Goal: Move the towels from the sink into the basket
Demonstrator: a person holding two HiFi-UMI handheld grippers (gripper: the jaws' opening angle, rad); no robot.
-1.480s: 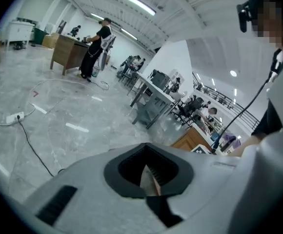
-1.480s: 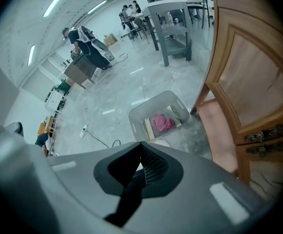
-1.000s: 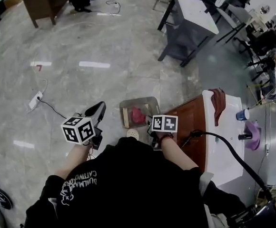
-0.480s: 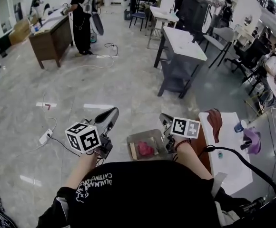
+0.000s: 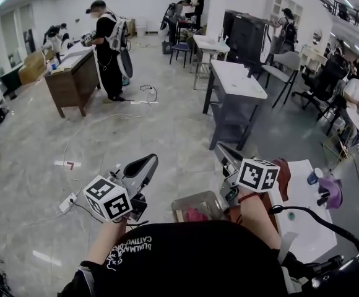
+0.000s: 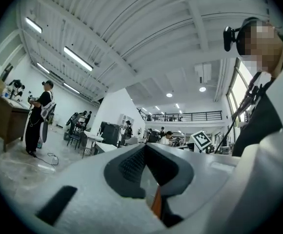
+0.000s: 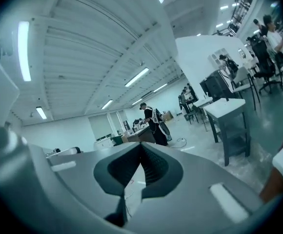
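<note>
Grey marble floor (image 5: pixel 167 135), grey basket (image 5: pixel 192 198) on it, white sink top (image 5: pixel 300 193), maroon towel (image 5: pixel 283 169) draped on it

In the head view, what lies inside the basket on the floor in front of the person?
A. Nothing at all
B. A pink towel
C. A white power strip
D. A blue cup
B: a pink towel shows inside the grey basket, low in the picture between the two raised grippers.
</note>
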